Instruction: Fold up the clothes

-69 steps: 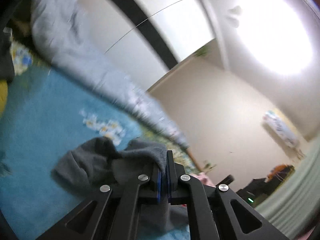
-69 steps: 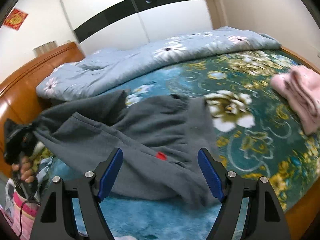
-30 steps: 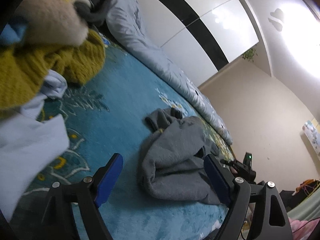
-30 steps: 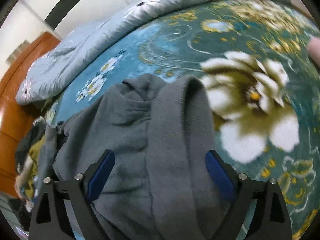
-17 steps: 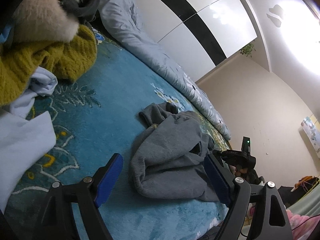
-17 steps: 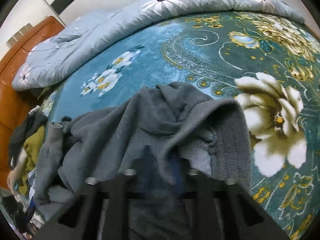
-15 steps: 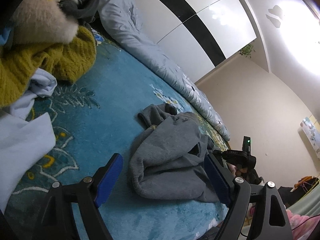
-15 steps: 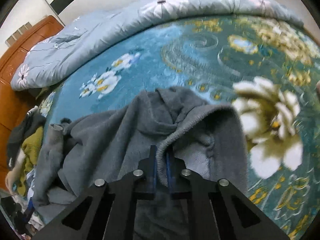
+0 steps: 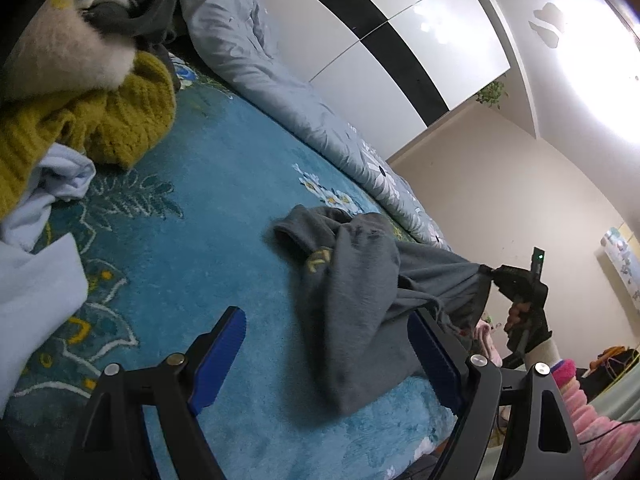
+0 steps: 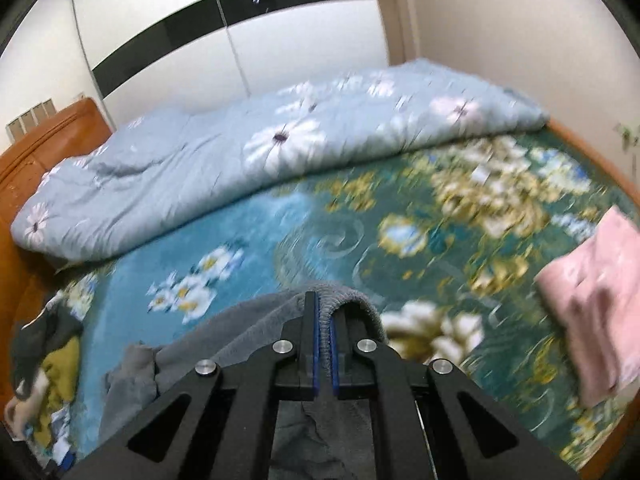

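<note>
We see a home bedroom: a bed point(image 10: 280, 248) with a floral quilt point(image 10: 280, 148), wardrobe doors point(image 10: 224, 24) behind.

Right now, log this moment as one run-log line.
right gripper: shut on grey garment, one edge lifted off bed | left gripper: open, holds nothing | rest of garment: on teal blanket | fold: not yet made

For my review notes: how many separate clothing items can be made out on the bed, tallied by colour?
Grey: 1, the grey garment
Mustard yellow: 1, the knit sweater
Pale blue: 1, the light blue garment
Pink: 1, the folded pink garment
Cream: 1, the fluffy item
Total: 5
</note>
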`<state>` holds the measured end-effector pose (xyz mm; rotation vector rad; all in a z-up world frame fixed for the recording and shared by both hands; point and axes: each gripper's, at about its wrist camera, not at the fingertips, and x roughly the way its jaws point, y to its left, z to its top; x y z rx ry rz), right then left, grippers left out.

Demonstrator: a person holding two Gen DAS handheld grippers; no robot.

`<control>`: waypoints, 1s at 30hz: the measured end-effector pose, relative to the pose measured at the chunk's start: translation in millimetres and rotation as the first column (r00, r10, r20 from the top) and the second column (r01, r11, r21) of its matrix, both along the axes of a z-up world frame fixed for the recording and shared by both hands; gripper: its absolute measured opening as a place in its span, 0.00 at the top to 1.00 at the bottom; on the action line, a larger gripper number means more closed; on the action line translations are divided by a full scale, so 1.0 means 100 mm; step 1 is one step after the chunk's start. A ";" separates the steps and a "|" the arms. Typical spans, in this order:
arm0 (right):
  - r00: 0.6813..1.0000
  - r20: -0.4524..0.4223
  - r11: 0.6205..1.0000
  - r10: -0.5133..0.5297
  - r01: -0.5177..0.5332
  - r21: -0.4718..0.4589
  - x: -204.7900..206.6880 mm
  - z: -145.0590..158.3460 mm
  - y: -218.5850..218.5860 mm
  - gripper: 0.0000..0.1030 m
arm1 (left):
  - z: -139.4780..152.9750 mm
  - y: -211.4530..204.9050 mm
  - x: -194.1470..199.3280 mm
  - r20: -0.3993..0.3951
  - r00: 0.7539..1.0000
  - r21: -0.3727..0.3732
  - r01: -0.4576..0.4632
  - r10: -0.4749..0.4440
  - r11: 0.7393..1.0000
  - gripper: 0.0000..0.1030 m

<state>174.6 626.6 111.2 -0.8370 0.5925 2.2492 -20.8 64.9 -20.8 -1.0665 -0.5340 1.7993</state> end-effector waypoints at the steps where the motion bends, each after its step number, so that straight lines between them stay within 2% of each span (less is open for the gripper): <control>1: 1.000 0.013 1.000 -0.011 0.011 0.010 0.01 -0.02 0.04 0.96 | 0.00 0.03 -0.01 0.001 1.000 -0.002 0.004 -0.004 1.000 0.17; 4: 0.994 0.104 1.000 -0.017 0.018 -0.013 -0.03 -0.26 0.13 0.96 | -0.01 0.10 -0.03 0.006 1.000 -0.007 0.015 -0.015 1.000 0.17; 6: 0.992 0.126 1.000 -0.010 0.014 -0.024 -0.01 -0.42 0.14 0.96 | 0.01 0.19 -0.04 0.002 0.999 -0.020 0.032 -0.032 0.999 0.17; 12: 0.996 0.094 0.996 0.005 0.004 -0.091 0.18 -0.64 0.20 0.96 | 0.10 0.59 -0.20 0.004 0.998 -0.073 0.068 -0.068 0.995 0.17; 18: 0.992 0.104 0.995 0.077 -0.070 -0.074 0.29 -0.71 0.11 0.95 | 0.15 1.28 -0.51 0.010 0.996 -0.135 0.093 -0.093 0.986 0.17; 20: 0.989 0.111 0.993 0.102 -0.095 -0.067 0.34 -0.77 0.08 0.95 | 0.10 1.51 -0.62 0.018 0.996 -0.164 0.092 -0.090 0.982 0.17; 24: 0.987 0.094 0.988 0.134 -0.126 -0.084 0.45 -0.89 0.12 0.95 | -0.08 1.90 -0.79 0.028 0.997 -0.283 0.073 -0.068 0.956 0.17; 27: 0.987 0.068 0.985 0.142 -0.135 -0.107 0.51 -0.95 0.18 0.95 | -0.20 2.04 -0.90 0.046 0.998 -0.330 0.056 -0.043 0.942 0.17; 30: 0.989 0.036 0.983 0.142 -0.137 -0.123 0.54 -0.98 0.23 0.95 | -0.23 2.19 -0.94 0.058 0.996 -0.342 0.077 -0.061 0.936 0.18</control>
